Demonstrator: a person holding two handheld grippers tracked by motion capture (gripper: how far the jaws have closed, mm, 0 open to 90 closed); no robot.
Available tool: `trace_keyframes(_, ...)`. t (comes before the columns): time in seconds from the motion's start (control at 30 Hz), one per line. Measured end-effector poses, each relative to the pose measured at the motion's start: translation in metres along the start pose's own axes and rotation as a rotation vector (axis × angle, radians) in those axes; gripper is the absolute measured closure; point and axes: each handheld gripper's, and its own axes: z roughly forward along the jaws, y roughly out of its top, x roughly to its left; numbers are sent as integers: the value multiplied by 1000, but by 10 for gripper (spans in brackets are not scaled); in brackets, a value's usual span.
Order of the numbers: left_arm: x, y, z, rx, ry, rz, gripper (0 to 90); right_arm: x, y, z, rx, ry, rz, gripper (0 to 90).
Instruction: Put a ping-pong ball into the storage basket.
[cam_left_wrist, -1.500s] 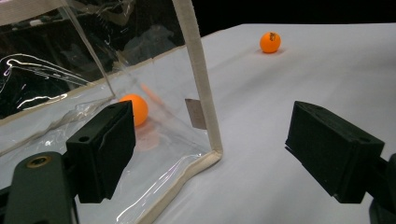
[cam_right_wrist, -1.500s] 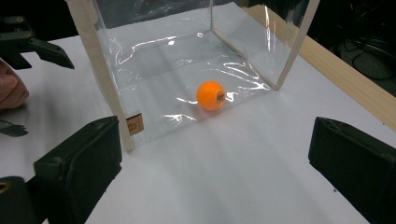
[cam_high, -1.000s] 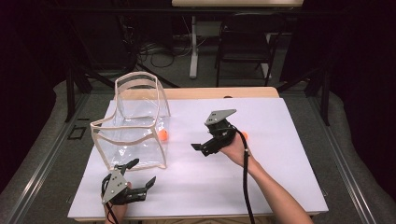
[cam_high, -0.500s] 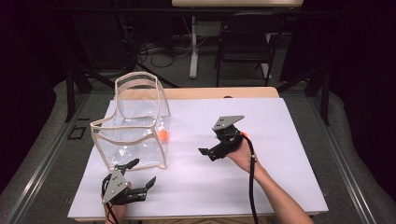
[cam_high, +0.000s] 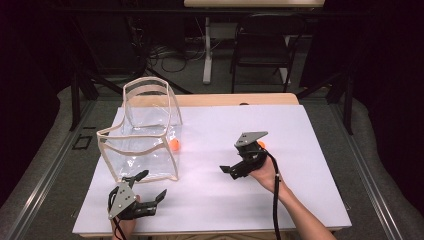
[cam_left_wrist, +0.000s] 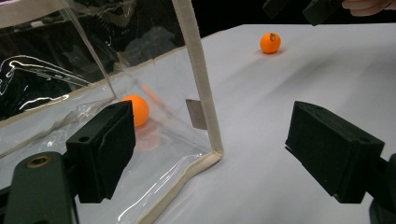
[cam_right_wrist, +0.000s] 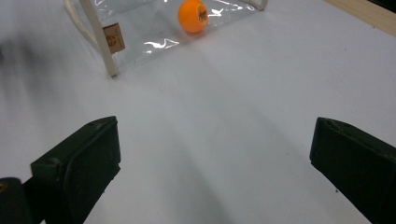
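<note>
My left gripper (cam_high: 145, 192) sits at the near left of the white table (cam_high: 310, 150), its jaws spread wide with nothing between them. Just beyond it, toward twelve o'clock, stands the clear bag (cam_high: 145, 135) with its cream trim, open at the top. In the left gripper view the bag's near corner seam (cam_left_wrist: 201, 88) rises between my two jaws, with the left pad (cam_left_wrist: 105, 149) in front of the plastic wall; I cannot tell whether that pad touches the wall.

One orange ball (cam_high: 174, 144) lies low at the bag's right side, at about one o'clock from my left gripper. Through the clear wall I see it (cam_left_wrist: 136, 110) just past my left pad; whether it rests inside the bag or against its outside I cannot tell for certain.

My right gripper (cam_high: 233, 171) is held over the middle of the table, at about three o'clock from the bag and well apart from it. Its jaws are also wide apart and grip nothing. In the right gripper view they point toward the bag, with the ball (cam_right_wrist: 193, 16) far ahead at twelve o'clock.

A second orange ball (cam_left_wrist: 270, 42) lies on the open table, just beside my right gripper (cam_left_wrist: 303, 8) in the left gripper view.
</note>
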Motion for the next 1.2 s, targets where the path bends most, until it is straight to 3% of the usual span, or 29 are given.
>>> trace_keyframes(0.23,0,0,0,-1,0,1,155,-4,-15,-5,17,-15,20,16)
trace_keyframes(0.7,1,0,0,-1,-1,-3,155,-6,-25,-14,34,-48,32,15)
trace_keyframes(1.0,0,0,0,-1,1,-6,155,-16,-44,-28,37,-91,76,13)
trace_keyframes(1.2,0,0,0,-1,0,-5,155,-21,-47,-31,44,-112,76,10)
